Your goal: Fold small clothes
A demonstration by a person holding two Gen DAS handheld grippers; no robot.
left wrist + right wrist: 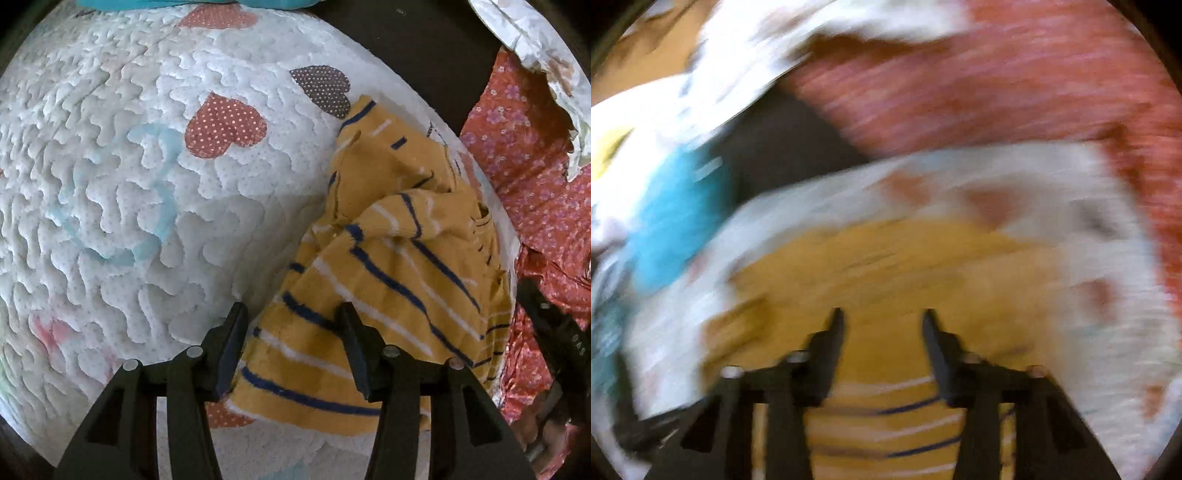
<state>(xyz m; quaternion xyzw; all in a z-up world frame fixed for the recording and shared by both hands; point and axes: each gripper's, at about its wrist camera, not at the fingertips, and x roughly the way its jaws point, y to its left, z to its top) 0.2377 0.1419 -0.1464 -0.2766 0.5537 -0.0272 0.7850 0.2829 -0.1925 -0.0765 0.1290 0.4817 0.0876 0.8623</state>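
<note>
A small mustard-yellow garment [391,266] with navy and white stripes lies crumpled on a white quilted mat [129,192] with heart patches. My left gripper [291,317] is open just above the garment's lower left edge, with its right finger over the cloth and its left finger over the mat. The right wrist view is heavily motion-blurred. In it my right gripper [882,321] is open over the same yellow striped garment [886,280], holding nothing. The right gripper's black body shows at the right edge of the left wrist view [554,332].
A red floral cloth [524,155] lies to the right of the mat, with a silvery crinkled sheet [532,40] beyond it. A teal item [192,3] sits at the mat's far edge. A dark surface [413,48] borders the mat.
</note>
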